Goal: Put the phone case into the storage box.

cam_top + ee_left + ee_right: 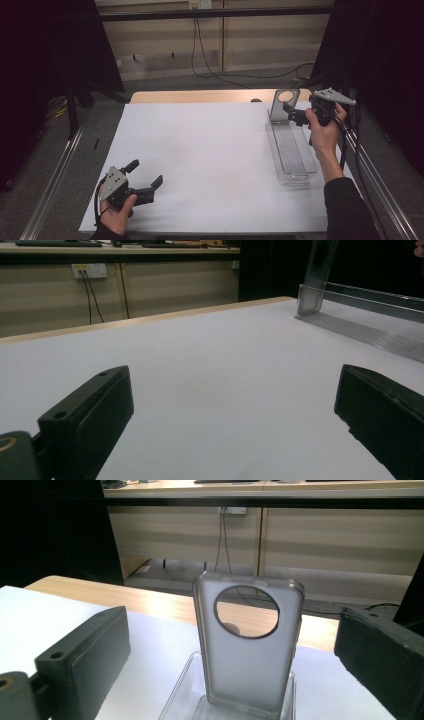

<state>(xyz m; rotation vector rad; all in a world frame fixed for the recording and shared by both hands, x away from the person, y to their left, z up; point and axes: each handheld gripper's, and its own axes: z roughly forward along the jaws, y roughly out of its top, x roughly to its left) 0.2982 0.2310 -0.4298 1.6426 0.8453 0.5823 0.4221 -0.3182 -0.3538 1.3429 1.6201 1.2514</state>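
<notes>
While spread wide, right claw (232,650) flanks phone case (248,650), untouched | left claw (146,175) wide, empty

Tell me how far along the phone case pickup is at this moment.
Early stage. Done: the right gripper has been brought up to the translucent phone case, which stands upright at the far end of the clear tray. In hand: nothing; the jaws are open on either side of the case, not closed on it. Left: gripping and lifting the case. The left gripper rests open on the white table.
</notes>
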